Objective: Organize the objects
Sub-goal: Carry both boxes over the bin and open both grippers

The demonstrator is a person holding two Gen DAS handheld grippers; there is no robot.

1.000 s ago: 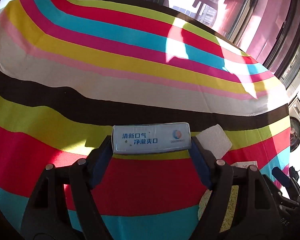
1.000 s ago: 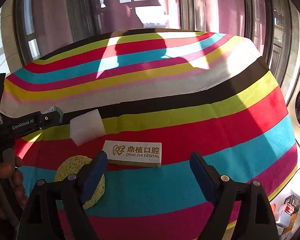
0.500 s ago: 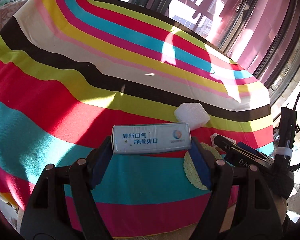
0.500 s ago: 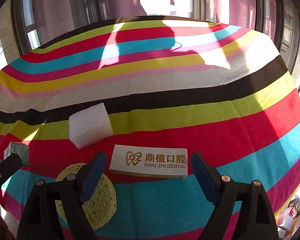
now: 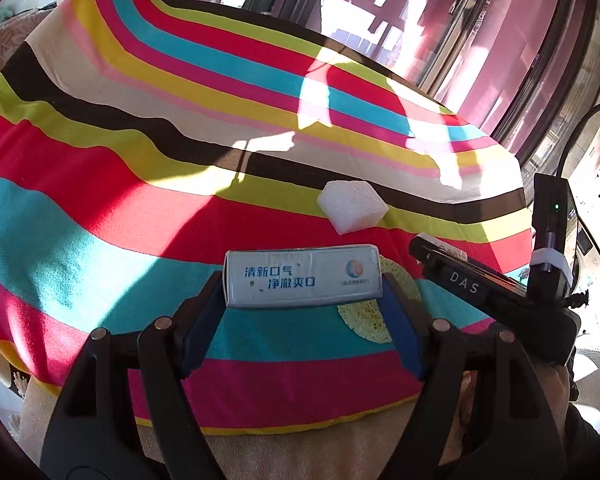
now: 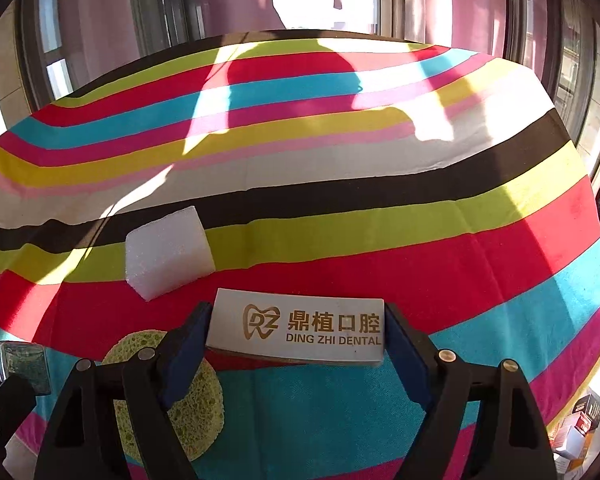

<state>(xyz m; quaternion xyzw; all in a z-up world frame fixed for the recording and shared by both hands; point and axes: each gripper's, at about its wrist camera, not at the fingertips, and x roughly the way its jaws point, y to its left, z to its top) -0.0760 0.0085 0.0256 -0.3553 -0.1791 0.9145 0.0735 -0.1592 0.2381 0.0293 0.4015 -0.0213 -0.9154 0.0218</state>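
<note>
Left wrist view, grip: the left gripper (image 5: 302, 300) is clamping the blue box (image 5: 302, 275) end to end between its blue pads, as it was a second ago.
Left wrist view, change: the view is sweeping across the striped cloth (image 5: 148, 184); the white foam block (image 5: 352, 205) and the round yellow sponge (image 5: 370, 314), a second ago tucked at the right edge, are now sitting just beyond and beside the box.
Left wrist view, meaning: the blue box is probably being carried toward the other things, to be grouped with them.
Left wrist view, only here: the right gripper's black body, coming in from the right, and the cloth's near hem.

Right wrist view, grip: the right gripper (image 6: 298, 330) has just been closing; its pads are now touching both ends of the white dental box (image 6: 298, 326), which was lying loose between them a second ago.
Right wrist view, place: this box is resting on the cloth, just in front of the foam block, the sponge at its left.
Right wrist view, meaning: a lift looks ready, not yet begun.
Right wrist view, only here: the dental box itself, hidden behind the right gripper in the other view.
</note>
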